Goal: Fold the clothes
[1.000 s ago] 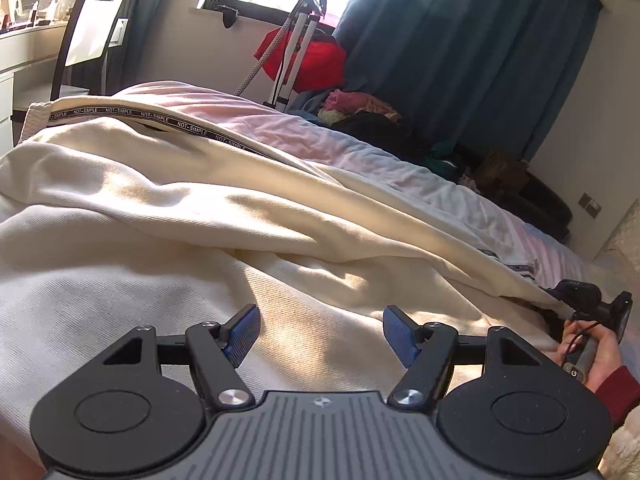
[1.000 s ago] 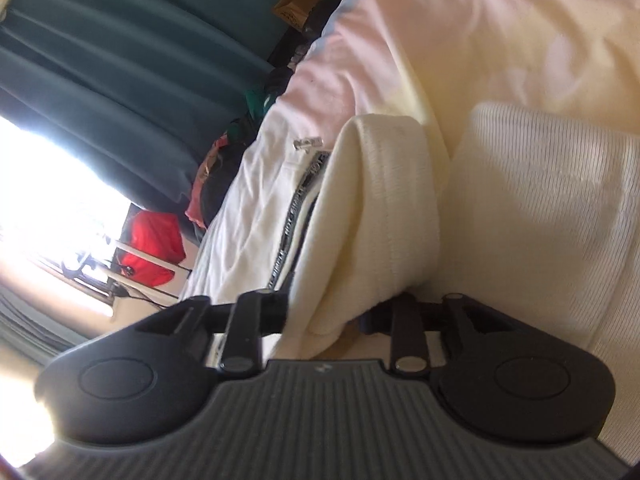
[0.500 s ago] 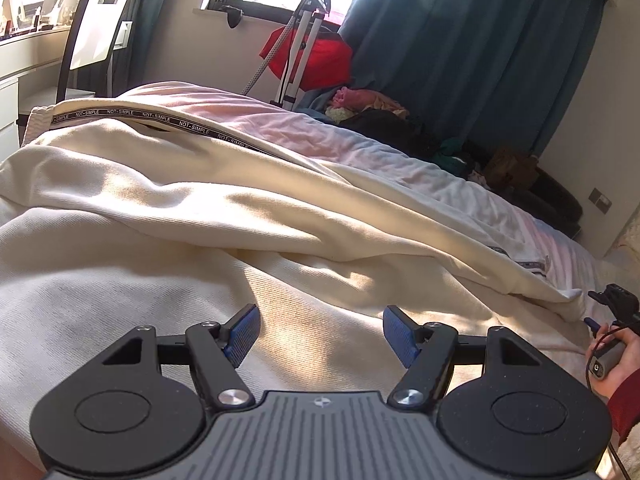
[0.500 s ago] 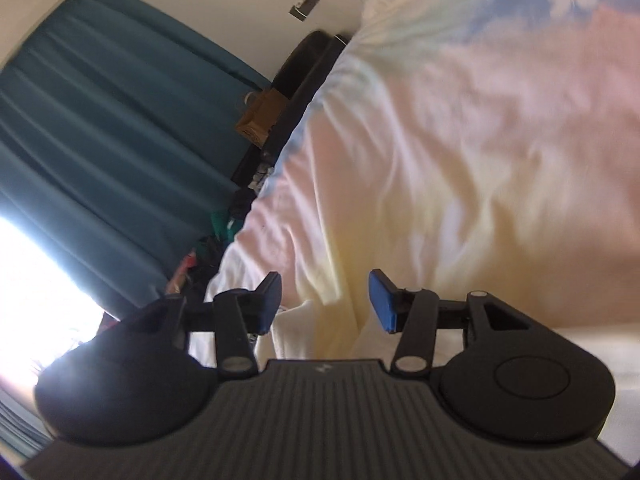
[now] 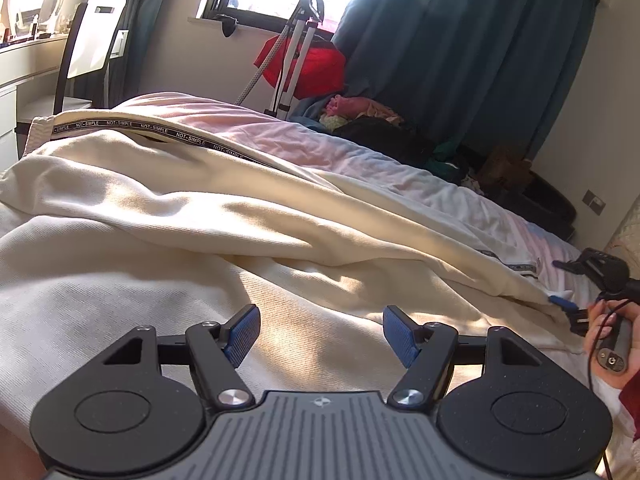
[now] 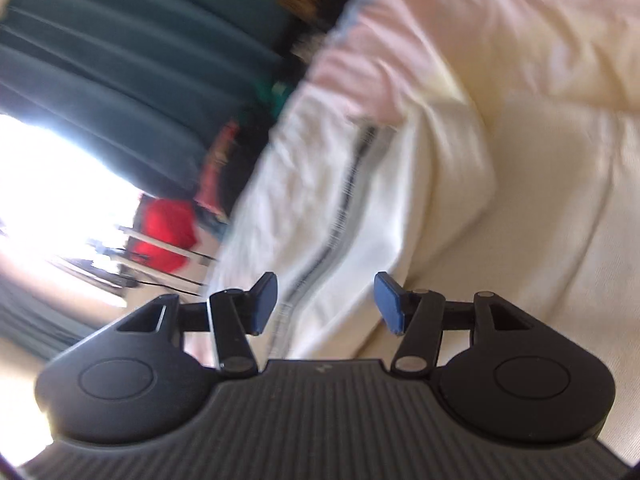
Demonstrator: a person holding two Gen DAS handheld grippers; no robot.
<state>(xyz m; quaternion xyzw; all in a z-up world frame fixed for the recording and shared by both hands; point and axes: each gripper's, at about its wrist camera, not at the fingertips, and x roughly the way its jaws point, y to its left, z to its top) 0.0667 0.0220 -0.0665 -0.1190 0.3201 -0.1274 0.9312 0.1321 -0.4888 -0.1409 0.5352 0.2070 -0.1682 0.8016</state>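
Cream garment point(image 5: 192, 216) lies spread across the bed point(image 5: 400, 168), the left gripper point(image 5: 318, 332) angled down over it with jaws apart and empty, the right gripper point(image 6: 326, 300) at its far end, jaws just opened, nothing between them.

Both wrist views look low and close across the cream garment point(image 5: 168, 216); the right view is rolled sideways

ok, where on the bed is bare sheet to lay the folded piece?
Bare pink sheet runs between the cream garment's printed band and the bed's far edge. The near side is fully under cream cloth. Beyond the far edge it is crowded: a clothes pile on the floor by the curtain.
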